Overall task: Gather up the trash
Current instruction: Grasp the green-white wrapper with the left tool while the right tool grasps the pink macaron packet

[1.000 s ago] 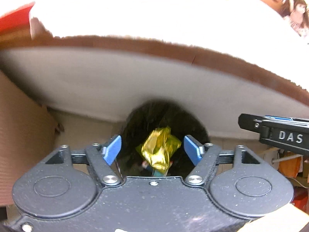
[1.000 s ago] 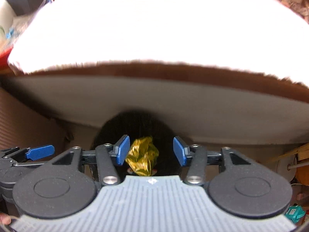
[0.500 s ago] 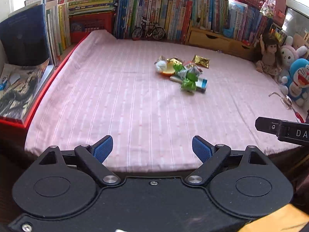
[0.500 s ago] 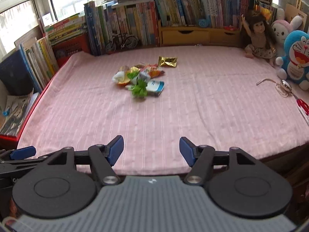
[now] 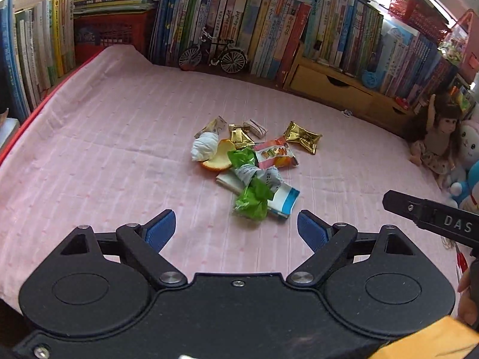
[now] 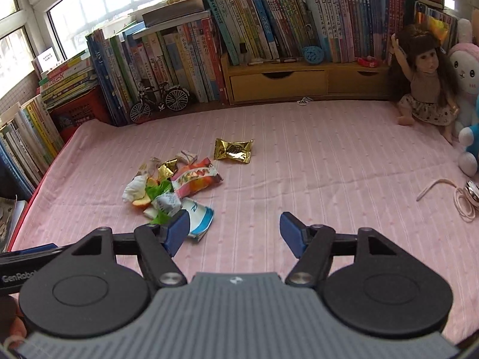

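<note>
Trash pile [image 5: 248,167] of wrappers, tissue and fruit peel lies mid-desk on the pink cloth [image 5: 104,149]. Both tools, left [image 5: 236,232] and right [image 6: 235,233], now empty with jaws apart, have risen from the bin below, their gold wrappers dropped; the next pickup is due.

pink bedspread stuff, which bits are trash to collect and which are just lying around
Trash: gold foil wrapper, crumpled green plastic wrapper, white tissue wad, orange peel piece, pink snack packet.

Lying about: model bicycle, brown-haired doll, shelved books.
</note>
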